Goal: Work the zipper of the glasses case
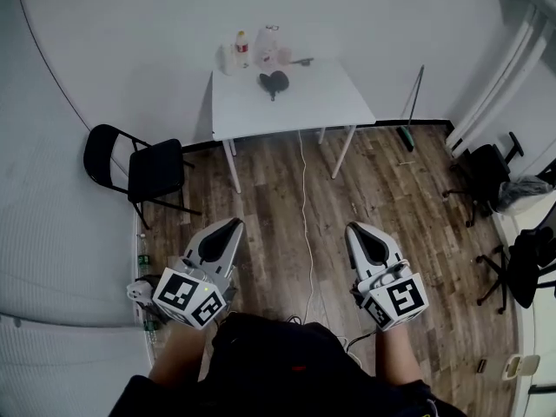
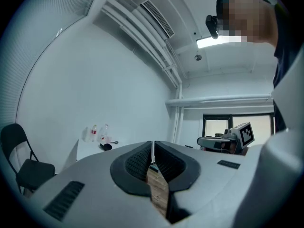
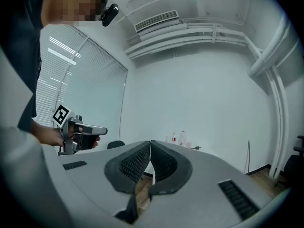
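Closest in, the left tongs (image 1: 231, 224) and the right tongs (image 1: 354, 230) are sitting pressed together with nothing between them, both pointing level over the wooden floor (image 1: 391, 189). A white cable (image 1: 306, 207) is running along the floor between them toward the white bench (image 1: 321, 102), which is standing well apart at the far wall. The dark glasses case (image 1: 274, 82) is lying on the bench's far half, its zipper too small to make out, with bottles (image 1: 241, 49) standing just beyond it to the left.

The risks I am judging from here:
- The cable is lying in the walking line and could snag a foot.
- Tongs arriving shut would nudge the case instead of gripping it.
- An unsteadied case would likely slide when the zipper is pulled.
- A push far-left could topple the bottles.
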Demonstrator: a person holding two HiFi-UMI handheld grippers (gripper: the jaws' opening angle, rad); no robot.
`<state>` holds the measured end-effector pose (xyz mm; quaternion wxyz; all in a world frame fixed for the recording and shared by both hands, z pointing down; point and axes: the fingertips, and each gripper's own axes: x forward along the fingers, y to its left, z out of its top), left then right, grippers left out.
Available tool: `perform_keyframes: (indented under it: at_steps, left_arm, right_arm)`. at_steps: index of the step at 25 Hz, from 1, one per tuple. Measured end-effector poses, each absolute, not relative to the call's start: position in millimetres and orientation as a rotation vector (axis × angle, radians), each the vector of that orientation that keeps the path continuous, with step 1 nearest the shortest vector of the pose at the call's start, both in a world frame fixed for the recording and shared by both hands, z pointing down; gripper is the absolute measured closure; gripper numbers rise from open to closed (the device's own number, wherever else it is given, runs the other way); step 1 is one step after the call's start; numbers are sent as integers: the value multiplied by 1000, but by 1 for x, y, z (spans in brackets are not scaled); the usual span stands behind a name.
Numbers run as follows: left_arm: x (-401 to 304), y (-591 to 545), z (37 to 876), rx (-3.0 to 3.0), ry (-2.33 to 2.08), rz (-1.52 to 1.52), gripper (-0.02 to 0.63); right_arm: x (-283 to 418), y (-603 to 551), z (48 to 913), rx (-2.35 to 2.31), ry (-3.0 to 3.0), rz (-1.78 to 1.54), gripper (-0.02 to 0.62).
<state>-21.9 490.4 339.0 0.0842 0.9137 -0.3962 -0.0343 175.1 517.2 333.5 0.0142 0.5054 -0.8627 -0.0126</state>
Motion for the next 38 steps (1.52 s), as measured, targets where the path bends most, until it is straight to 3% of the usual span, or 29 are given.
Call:
perform_keyframes:
  at_steps: [11,22,38]
  left_arm:
    - [-6,476,349,2672,-1244,-58,569]
    - [-5,375,366,2700,-1149,-55,569]
    - [-118,175,388,2678,-1110,-62,569]
  right_arm:
    - [185,492,360,1462,-2739,63,575]
    - [187,403,383,1530,-2633,97,575]
    - [67,186,366,1537,-2541,23,575]
